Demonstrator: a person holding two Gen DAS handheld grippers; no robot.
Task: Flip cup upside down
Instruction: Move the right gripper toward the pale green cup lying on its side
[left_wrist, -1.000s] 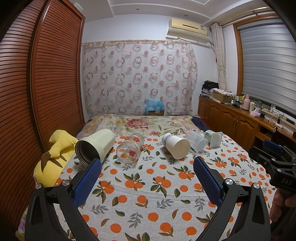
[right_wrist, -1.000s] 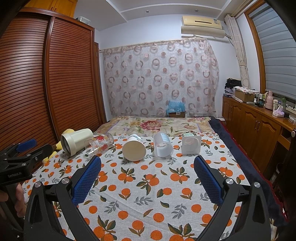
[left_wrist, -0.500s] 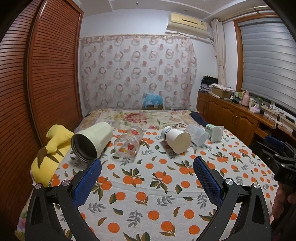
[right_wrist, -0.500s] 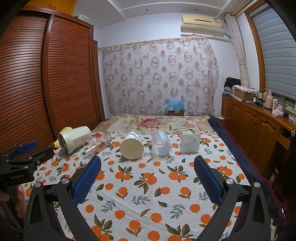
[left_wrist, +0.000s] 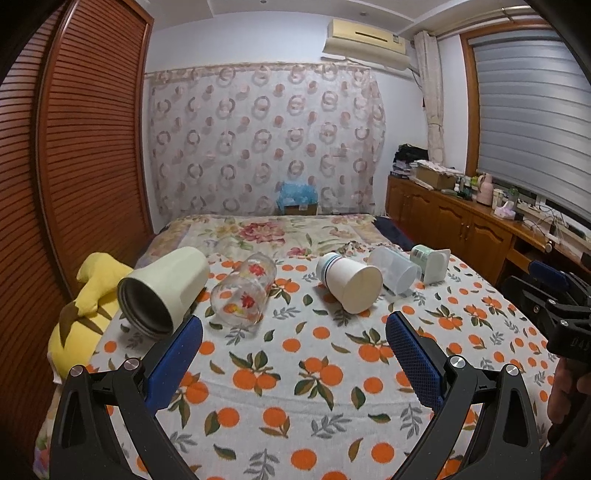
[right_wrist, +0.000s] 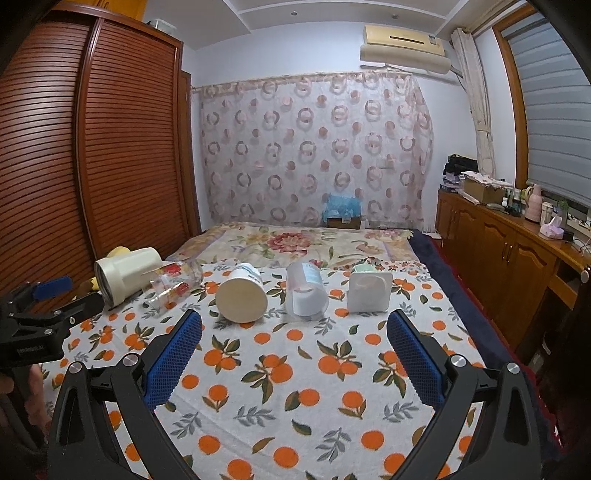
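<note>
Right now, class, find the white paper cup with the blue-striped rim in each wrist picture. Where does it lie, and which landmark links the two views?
Left wrist view: the white paper cup lies on its side right of centre, between the printed glass and a clear plastic cup.
Right wrist view: the cup lies left of centre, base toward the camera.
Shared landmark: the air conditioner high on the wall.

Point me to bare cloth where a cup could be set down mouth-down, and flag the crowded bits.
Free: the orange-print cloth between the cup row and both open grippers, right gripper, left gripper. Also the floral blanket behind the row. Crowded: the row itself, where the cream tumbler, glass, paper cup, clear cup and square-rimmed cup lie close together.
</note>
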